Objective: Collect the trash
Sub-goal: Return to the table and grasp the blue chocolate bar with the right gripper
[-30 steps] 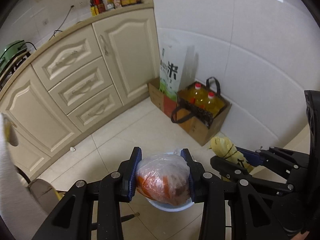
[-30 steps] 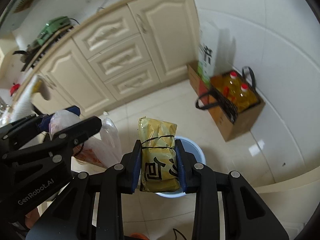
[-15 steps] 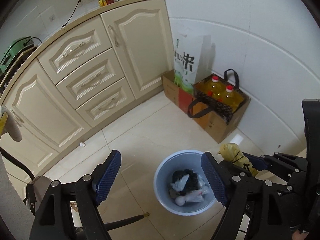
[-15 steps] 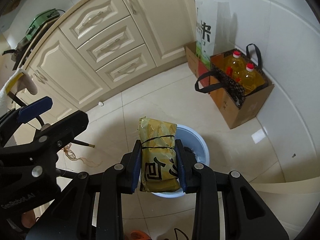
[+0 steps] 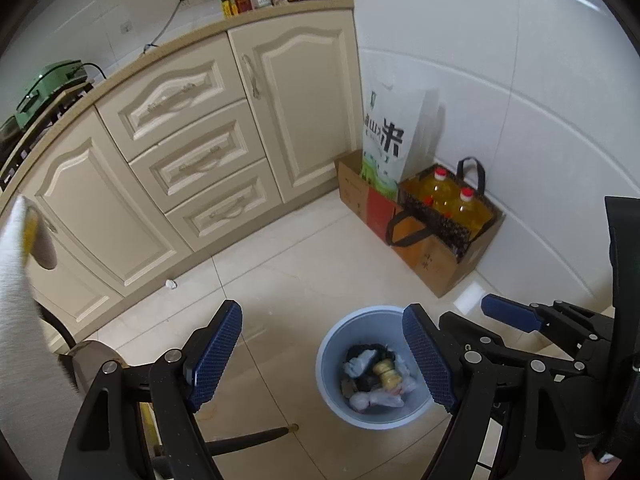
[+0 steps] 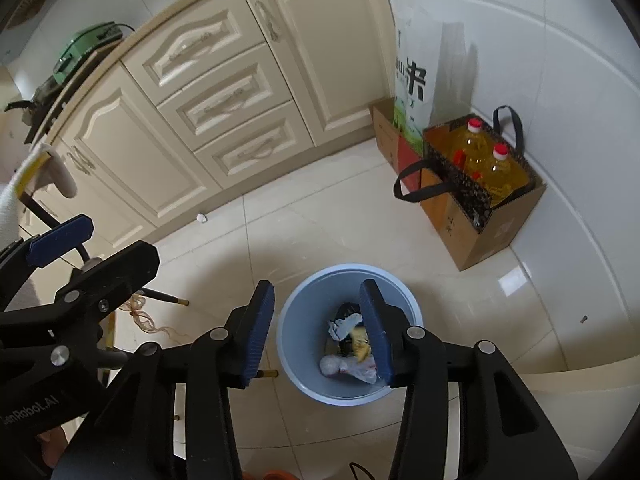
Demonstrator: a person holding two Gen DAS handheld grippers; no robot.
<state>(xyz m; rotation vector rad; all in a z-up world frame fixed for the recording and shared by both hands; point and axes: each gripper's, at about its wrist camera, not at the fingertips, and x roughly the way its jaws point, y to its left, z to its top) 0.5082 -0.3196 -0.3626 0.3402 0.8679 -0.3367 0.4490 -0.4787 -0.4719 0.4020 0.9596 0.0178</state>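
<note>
A pale blue bin [image 5: 325,360] [image 6: 286,322] stands on the tiled floor below both grippers. Inside it lie a clear plastic bag [image 5: 378,400] [image 6: 346,366], a yellow packet [image 5: 387,374] [image 6: 359,347] and dark scraps. My left gripper [image 5: 320,356] hangs open and wide over the bin's left side, holding nothing. My right gripper [image 6: 318,332] is above the bin, its jaws opening with nothing between them; its right finger hides part of the packet. Each gripper also shows from the side in the other's view: the right gripper [image 5: 480,320] and the left gripper [image 6: 92,252].
Cream cabinets [image 5: 192,168] run along the left and back. A cardboard box with two oil bottles [image 5: 452,208] and a rice sack [image 5: 390,140] stand by the white wall. A small white scrap [image 5: 171,284] lies by the cabinet base. A chair leg [image 6: 164,298] crosses the floor.
The left gripper opened and its plastic bag fell into the bin. Then the right gripper opened and the yellow packet dropped in too. Both hands sank slightly.
</note>
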